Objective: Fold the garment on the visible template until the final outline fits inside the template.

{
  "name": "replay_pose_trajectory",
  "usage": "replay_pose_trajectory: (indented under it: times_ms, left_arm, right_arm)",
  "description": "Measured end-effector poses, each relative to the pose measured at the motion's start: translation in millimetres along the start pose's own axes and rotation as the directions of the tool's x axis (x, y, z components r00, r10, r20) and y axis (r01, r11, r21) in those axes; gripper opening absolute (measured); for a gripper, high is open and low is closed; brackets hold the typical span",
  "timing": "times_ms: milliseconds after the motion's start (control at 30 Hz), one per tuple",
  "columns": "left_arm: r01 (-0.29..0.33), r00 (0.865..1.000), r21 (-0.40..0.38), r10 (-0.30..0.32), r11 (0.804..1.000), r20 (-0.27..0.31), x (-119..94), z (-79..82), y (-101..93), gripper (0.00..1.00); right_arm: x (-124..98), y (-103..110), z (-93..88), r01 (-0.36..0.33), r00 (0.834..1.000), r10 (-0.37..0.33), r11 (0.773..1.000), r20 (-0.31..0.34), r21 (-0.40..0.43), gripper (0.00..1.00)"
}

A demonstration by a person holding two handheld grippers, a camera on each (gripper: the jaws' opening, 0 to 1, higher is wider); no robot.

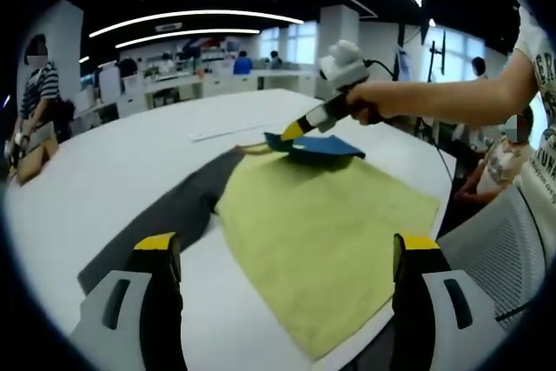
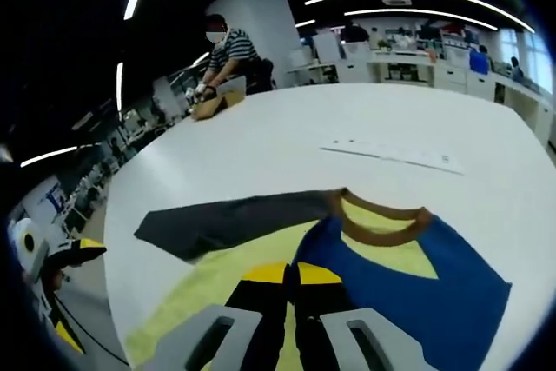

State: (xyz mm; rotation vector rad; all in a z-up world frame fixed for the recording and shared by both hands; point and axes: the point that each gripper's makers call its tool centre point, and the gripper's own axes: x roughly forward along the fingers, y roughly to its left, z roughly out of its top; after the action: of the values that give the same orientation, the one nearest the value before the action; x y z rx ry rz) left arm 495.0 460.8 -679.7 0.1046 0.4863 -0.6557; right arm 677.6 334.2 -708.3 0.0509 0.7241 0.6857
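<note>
A garment lies flat on the white table (image 1: 130,154): a broad yellow-green body (image 1: 330,223), a grey sleeve (image 1: 165,223) running out to the left, and a blue part (image 1: 326,147) at the far end. My left gripper (image 1: 287,245) hovers open over the garment's near edge, jaws wide apart with nothing between them. A hand holds my right gripper (image 1: 294,130) at the far end, shut on the blue cloth and lifting its edge. In the right gripper view my right gripper (image 2: 291,274) pinches the blue part (image 2: 417,275) below the brown collar (image 2: 382,223); the grey sleeve (image 2: 234,219) lies left.
A white paper strip (image 2: 391,154) lies on the table beyond the collar. A person in a striped shirt (image 2: 228,48) works on a brown bag (image 2: 217,103) at the far table edge. A mesh chair (image 1: 495,241) stands by the table's right edge, where another person (image 1: 499,158) sits.
</note>
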Motion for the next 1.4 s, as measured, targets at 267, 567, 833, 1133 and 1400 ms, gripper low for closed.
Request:
replay_pose_trajectory:
  times_ms: [267, 567, 833, 1133, 1400]
  left_arm:
    - [-0.007, 1.000, -0.006, 0.007, 1.000, -0.003, -2, -2.2, 1.4, 0.99]
    - [-0.017, 1.000, -0.012, 0.017, 1.000, -0.007, -6, -6.1, 2.6, 0.99]
    - [-0.026, 1.000, -0.018, 0.025, 1.000, -0.011, -7, -9.2, 5.3, 0.99]
    - [-0.026, 1.000, -0.021, 0.025, 0.999, -0.008, -7, -9.8, 7.3, 0.99]
    - [-0.022, 1.000, -0.026, 0.022, 0.999, -0.017, -7, -14.4, 7.9, 0.99]
  right_arm:
    - [7, 19, 4.7, -0.036, 0.999, 0.036, 0.999, -0.008, -0.033, 0.00]
    - [21, 34, 5.0, -0.072, 0.997, 0.071, 0.995, -0.014, -0.075, 0.00]
    - [31, 45, 4.6, -0.118, 0.993, 0.116, 0.989, -0.018, -0.088, 0.00]
    - [37, 63, -0.9, -0.155, 0.988, 0.152, 0.979, -0.033, -0.132, 0.00]
    - [43, 77, -11.3, -0.194, 0.980, 0.186, 0.969, -0.068, -0.151, 0.00]
